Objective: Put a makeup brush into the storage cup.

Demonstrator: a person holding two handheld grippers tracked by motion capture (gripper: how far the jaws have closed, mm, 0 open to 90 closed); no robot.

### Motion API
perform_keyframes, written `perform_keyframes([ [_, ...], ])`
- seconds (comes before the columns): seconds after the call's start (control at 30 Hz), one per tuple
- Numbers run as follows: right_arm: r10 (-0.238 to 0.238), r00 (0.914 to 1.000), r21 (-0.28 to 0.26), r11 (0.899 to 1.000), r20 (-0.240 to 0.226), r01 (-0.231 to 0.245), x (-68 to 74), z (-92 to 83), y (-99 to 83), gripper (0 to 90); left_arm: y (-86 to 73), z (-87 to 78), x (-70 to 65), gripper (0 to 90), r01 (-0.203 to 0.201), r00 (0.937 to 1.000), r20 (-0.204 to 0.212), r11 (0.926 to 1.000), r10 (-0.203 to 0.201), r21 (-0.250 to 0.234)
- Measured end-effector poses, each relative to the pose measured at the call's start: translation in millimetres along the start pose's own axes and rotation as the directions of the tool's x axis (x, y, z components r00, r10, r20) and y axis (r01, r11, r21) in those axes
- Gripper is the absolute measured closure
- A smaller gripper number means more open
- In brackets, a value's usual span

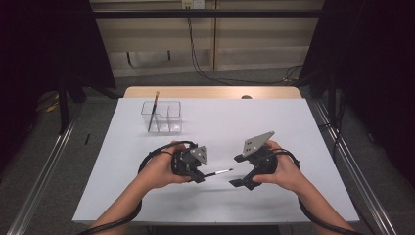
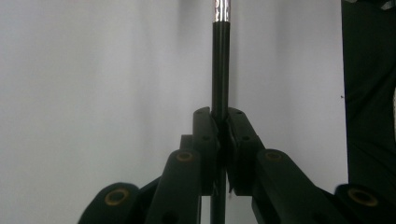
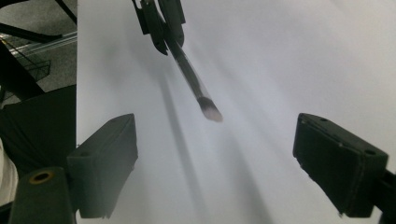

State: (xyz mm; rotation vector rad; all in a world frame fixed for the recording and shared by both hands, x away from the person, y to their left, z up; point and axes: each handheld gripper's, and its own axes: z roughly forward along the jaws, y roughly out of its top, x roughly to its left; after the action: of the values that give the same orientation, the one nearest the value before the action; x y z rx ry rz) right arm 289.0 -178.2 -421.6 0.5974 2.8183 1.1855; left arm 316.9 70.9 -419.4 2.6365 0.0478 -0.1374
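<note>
**Black-handled brush clamped in the left gripper, right jaws wide**

Black and slim, with a silver ferrule and a pale bristle tip, the makeup brush (image 1: 217, 173) is pinched by its handle in the left gripper (image 1: 199, 177), whose jaws are closed tight on it. In the left gripper view the brush handle (image 2: 220, 70) runs straight up from between the two pressed pads, the ferrule at the top edge. In the high view the brush sticks out level above the white table (image 1: 274, 127), its tip pointing toward the right gripper (image 1: 241, 182).

The right gripper's jaws stand wide apart with nothing between them. In the right gripper view the brush tip (image 3: 210, 109) hangs ahead of the two black pads, clear of both, with the left gripper (image 3: 166, 44) holding it farther off.

Toward the far left of the table stands a clear plastic organiser with several compartments (image 1: 169, 117). A second long brush with a dark handle (image 1: 152, 112) leans upright in its left compartment. Both hands sit near the table's front edge, just apart from one another.
</note>
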Motion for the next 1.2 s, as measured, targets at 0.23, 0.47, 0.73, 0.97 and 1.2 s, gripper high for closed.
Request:
perform_keyframes([
  [0.23,-0.007,0.9999,-0.016,1.0,0.01,0.007,-0.5,-4.7,-6.4,7.9,-2.0,-2.0,-0.1,83.8,0.007,1.0,-0.003,1.0,-0.007,-0.007],
  [0.47,0.019,0.9995,-0.044,0.999,0.025,-0.018,-2.8,-11.3,-13.2,7.9,-5.0,-6.7,1.6,83.7,0.008,0.9999,-0.013,0.9997,-0.008,-0.024],
  [0.73,0.047,0.9979,-0.069,0.997,0.044,-0.044,-6.0,-18.5,-24.6,8.0,-9.4,-12.6,3.0,83.8,0.021,0.9997,-0.006,0.9988,-0.022,-0.044],
  [0.97,0.064,0.9963,-0.075,0.995,0.058,-0.06,-8.8,-25.7,-36.5,8.5,-12.8,-16.4,3.8,83.8,0.03,0.9992,-0.022,0.9973,-0.032,-0.067],
  [1.2,0.088,0.9938,-0.095,0.992,0.068,-0.081,-10.8,-33.0,-48.9,8.6,-16.5,-20.2,4.9,83.8,0.046,0.9981,-0.036,0.9948,-0.049,-0.091],
])
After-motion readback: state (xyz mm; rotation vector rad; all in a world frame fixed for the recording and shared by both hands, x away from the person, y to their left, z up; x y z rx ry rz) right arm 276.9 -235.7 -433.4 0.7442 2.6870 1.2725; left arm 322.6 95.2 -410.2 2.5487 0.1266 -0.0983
